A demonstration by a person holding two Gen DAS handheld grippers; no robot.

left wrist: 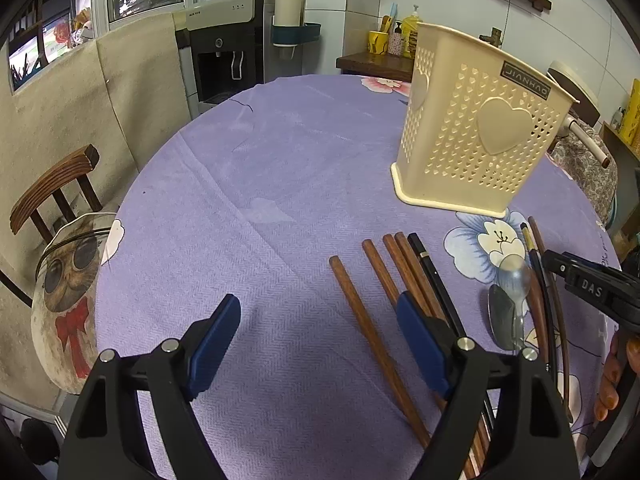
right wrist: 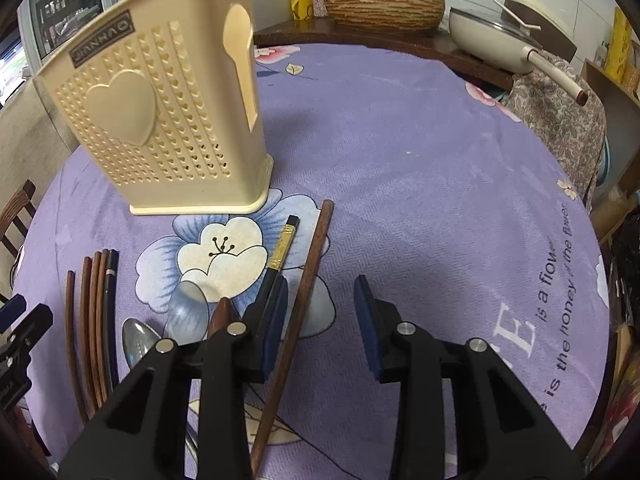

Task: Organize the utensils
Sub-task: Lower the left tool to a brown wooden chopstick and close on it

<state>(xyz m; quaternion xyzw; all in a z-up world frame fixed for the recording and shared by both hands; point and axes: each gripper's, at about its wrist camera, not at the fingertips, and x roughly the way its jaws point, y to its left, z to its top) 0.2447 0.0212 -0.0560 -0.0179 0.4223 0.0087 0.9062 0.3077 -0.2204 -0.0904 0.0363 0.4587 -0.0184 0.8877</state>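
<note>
So the cream holder (left wrist: pixel 476 136) is standing upright on the purple tablecloth (left wrist: pixel 260 184), and I am not seeing inside it. Just below it I am looking at the utensils lying loose: brown chopsticks (left wrist: pixel 360 312), a black one (left wrist: pixel 434 276), and a steel spoon (right wrist: pixel 138 342) beside a clear spoon (right wrist: pixel 187 312). My left claw (left wrist: pixel 320 340) is hanging released, one brown chopstick lying between its pads. My right claw (right wrist: pixel 322 320) is hanging unclenched over a single brown stick (right wrist: pixel 298 316), its left pad just beside the stick, not gripping.
</note>
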